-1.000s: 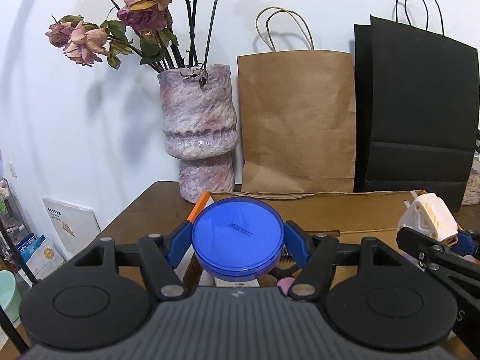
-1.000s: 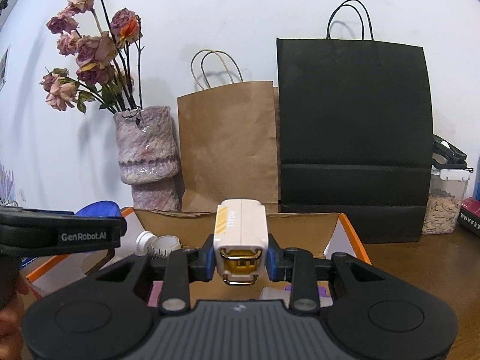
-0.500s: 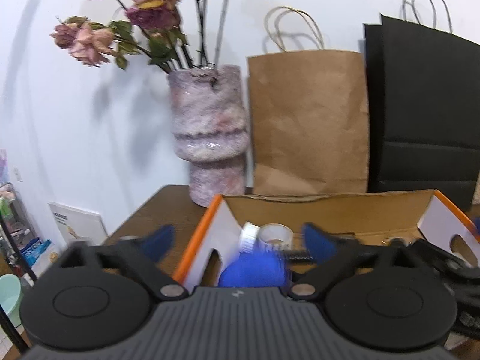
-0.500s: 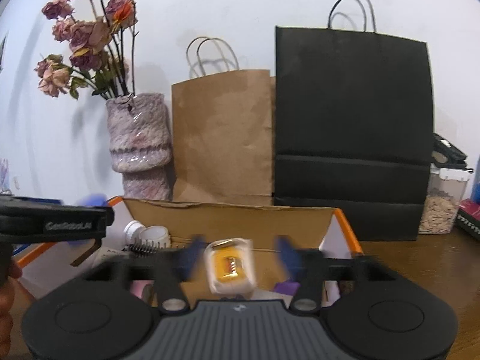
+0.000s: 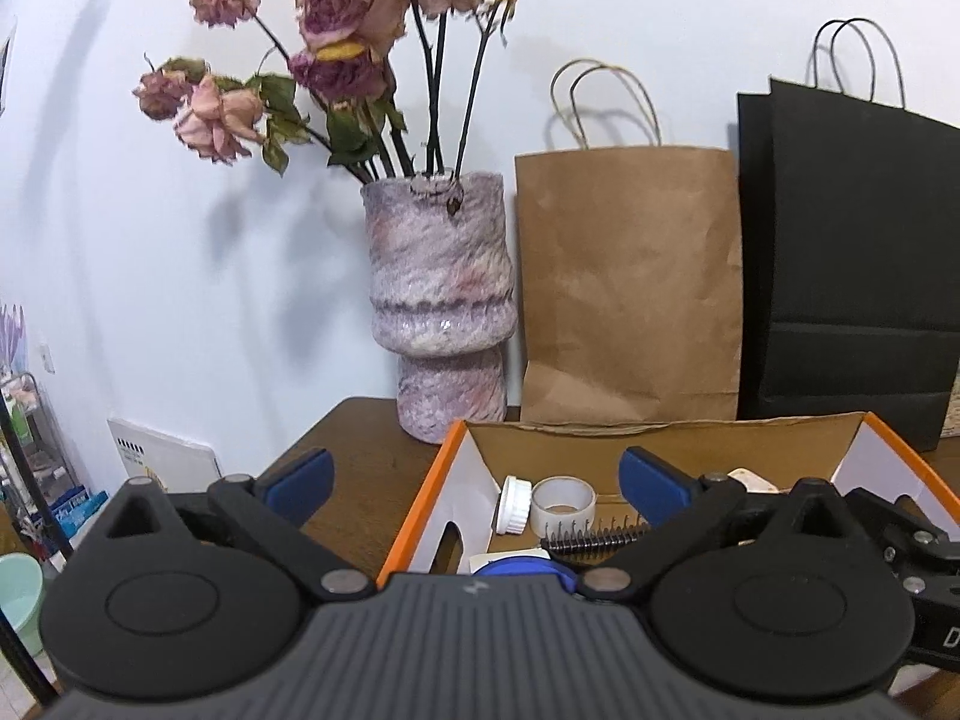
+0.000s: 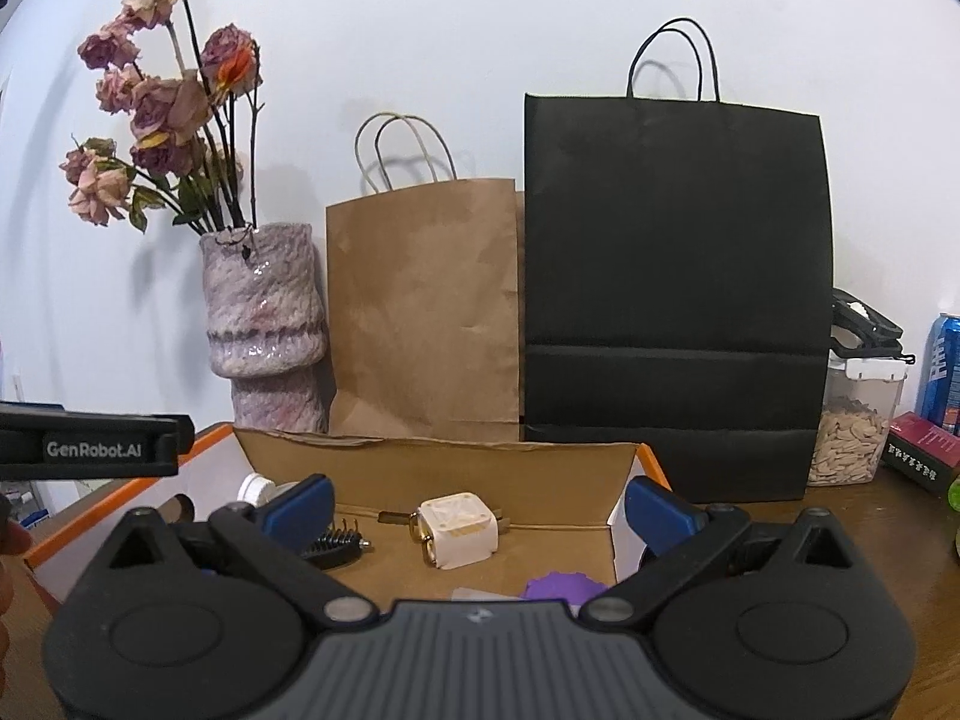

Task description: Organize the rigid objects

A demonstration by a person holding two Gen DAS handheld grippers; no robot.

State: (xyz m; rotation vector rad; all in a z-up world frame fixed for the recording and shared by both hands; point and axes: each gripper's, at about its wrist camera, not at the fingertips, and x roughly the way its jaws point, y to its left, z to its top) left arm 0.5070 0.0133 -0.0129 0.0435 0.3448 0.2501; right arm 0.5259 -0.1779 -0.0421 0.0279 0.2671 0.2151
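An open cardboard box with orange edges (image 5: 420, 516) (image 6: 651, 462) stands on the wooden table. My left gripper (image 5: 474, 480) is open and empty above the box's left end. The blue round lid (image 5: 519, 567) lies in the box just below it, mostly hidden by the gripper body. My right gripper (image 6: 477, 510) is open and empty above the box. The cream plug block with a metal clip (image 6: 459, 531) lies on the box floor below it. A white cap (image 5: 515, 504), a tape roll (image 5: 563, 501), a black brush (image 5: 591, 537) (image 6: 333, 543) and a purple piece (image 6: 561, 588) also lie in the box.
A pink vase of dried roses (image 5: 441, 306) (image 6: 264, 324), a brown paper bag (image 5: 627, 282) (image 6: 423, 306) and a black paper bag (image 6: 675, 294) stand behind the box. A seed jar (image 6: 855, 420), a blue can (image 6: 945, 372) and a red book (image 6: 924, 450) are at the right.
Both grippers opened. The left one dropped the blue lid into the box. The right one dropped the cream plug block, which now lies on the box floor.
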